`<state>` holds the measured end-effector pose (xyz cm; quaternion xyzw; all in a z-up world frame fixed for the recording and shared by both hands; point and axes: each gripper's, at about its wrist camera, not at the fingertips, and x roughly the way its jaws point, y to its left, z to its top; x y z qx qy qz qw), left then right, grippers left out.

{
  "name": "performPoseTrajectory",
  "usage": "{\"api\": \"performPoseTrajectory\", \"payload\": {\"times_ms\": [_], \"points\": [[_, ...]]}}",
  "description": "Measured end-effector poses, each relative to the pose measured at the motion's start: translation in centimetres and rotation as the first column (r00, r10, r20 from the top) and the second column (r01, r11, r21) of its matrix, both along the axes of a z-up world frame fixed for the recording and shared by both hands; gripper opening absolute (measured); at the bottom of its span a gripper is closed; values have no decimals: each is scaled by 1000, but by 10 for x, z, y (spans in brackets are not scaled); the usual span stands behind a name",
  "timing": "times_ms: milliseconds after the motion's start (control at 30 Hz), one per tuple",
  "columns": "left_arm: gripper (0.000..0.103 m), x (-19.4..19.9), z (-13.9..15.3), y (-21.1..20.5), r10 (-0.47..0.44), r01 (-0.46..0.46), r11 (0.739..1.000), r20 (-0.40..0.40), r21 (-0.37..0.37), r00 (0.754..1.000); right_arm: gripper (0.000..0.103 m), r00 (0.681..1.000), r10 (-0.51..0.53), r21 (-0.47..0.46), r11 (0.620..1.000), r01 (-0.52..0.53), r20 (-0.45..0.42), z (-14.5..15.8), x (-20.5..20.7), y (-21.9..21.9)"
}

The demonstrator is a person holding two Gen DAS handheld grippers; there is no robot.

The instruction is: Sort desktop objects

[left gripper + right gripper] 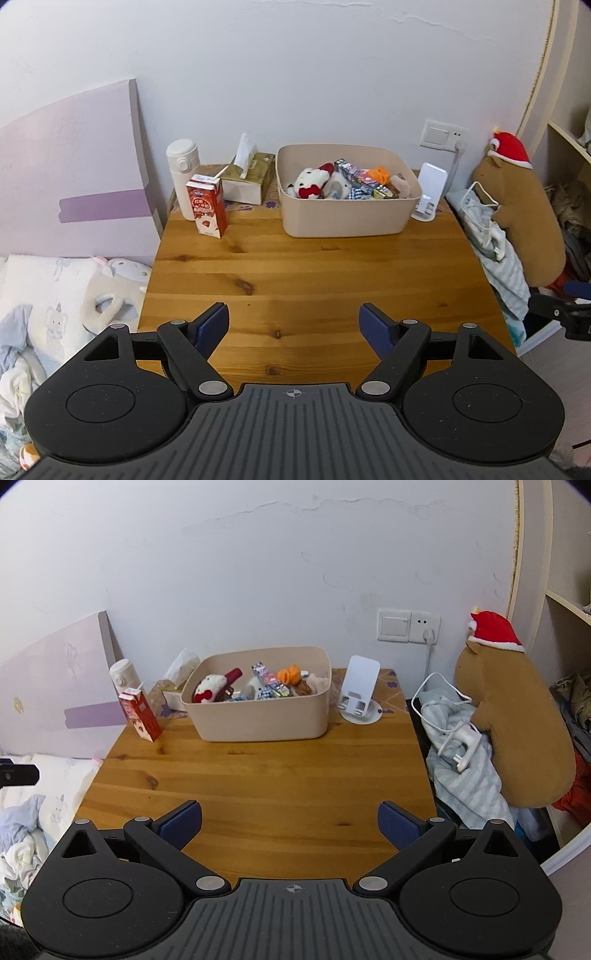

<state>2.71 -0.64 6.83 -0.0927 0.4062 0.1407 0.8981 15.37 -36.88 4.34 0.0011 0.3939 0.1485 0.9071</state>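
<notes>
While jumbled, bin [343, 218] contents overlap indistinctly.

we see our right gripper [290, 821] held with its jaws wide apart over the near edge of the wooden table [258, 775], gripping nothing. at the far side sits a beige bin [266, 716] full of small toys, a red carton [140, 714] to its left, a white phone stand [360, 692] to its right.

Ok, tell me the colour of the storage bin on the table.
Beige storage bin, clearest in the left wrist view.
</notes>
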Motion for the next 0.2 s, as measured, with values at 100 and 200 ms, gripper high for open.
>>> {"api": "performPoseTrajectory", "payload": {"times_ms": [100,200], "points": [[80,1,0,3,8,-8,1000,2,-2,1000,103,1000,1,-5,1000,-1,-2,-1,2,1],[81,2,1,6,24,-24,1000,7,-9,1000,103,1000,7,-3,1000,-7,-6,-2,6,3]]}}
